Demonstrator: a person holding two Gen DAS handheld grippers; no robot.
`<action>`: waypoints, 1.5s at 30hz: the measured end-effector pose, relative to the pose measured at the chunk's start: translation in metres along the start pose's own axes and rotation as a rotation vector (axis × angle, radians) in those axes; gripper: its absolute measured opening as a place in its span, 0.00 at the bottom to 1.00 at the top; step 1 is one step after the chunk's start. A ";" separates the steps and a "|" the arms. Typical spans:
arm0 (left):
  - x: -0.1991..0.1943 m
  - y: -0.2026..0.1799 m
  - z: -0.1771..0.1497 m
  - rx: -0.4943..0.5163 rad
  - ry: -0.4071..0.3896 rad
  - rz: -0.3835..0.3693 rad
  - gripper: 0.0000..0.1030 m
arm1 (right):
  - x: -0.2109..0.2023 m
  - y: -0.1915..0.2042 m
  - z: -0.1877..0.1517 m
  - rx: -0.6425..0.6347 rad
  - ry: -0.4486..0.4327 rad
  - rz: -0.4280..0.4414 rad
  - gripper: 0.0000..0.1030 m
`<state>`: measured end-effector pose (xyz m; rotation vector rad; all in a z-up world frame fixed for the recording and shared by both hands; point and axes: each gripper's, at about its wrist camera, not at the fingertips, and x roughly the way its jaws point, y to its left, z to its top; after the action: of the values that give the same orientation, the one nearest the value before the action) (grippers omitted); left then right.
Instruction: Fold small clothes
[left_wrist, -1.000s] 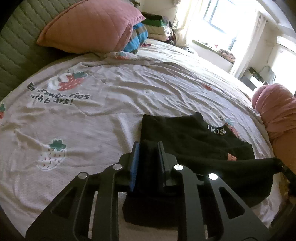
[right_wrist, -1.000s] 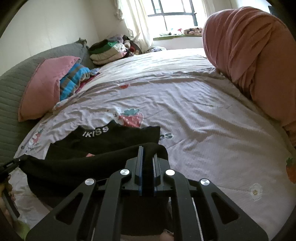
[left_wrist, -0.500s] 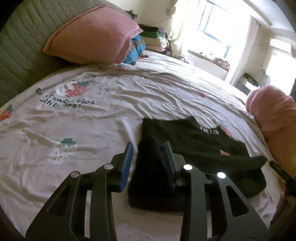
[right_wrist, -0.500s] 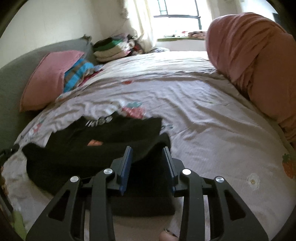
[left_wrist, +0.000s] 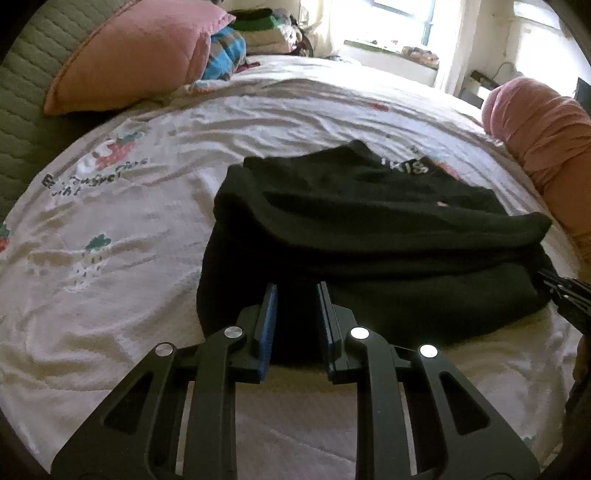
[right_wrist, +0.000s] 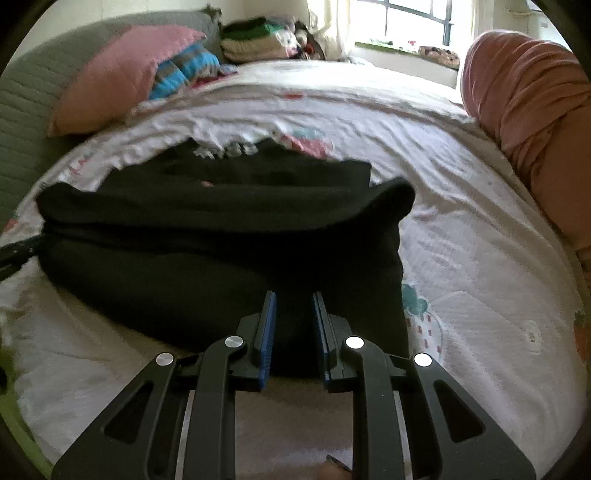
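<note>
So I'm mid-fold on the black top, which lies on the bed with its near half doubled over the back half. My left gripper sits at the near left edge; its fingers have just been closing in, but there's a gap and they don't look to be pinching the cloth between them. Same story at the right gripper by the near right corner of the top: fingers slightly apart, closing in, nothing clamped. I reckon the next move is to re-grab an edge for the following fold, squarely. Writing: white letters at the collar read roughly "IKISS", and the sheet's print near the strawberry is too blurred to read.
</note>
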<state>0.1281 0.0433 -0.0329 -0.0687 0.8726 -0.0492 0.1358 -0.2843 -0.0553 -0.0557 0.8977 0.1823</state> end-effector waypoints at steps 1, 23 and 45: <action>0.006 0.000 0.001 0.001 0.011 0.010 0.14 | 0.004 0.000 0.000 0.003 0.009 -0.004 0.18; 0.055 0.037 0.076 -0.218 -0.049 0.004 0.25 | 0.047 -0.034 0.075 0.094 -0.063 -0.059 0.18; 0.085 0.059 0.080 -0.151 -0.005 -0.123 0.32 | 0.079 -0.061 0.096 0.088 -0.003 -0.085 0.14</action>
<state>0.2450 0.0988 -0.0514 -0.2634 0.8651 -0.0985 0.2689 -0.3213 -0.0590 -0.0113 0.8979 0.0633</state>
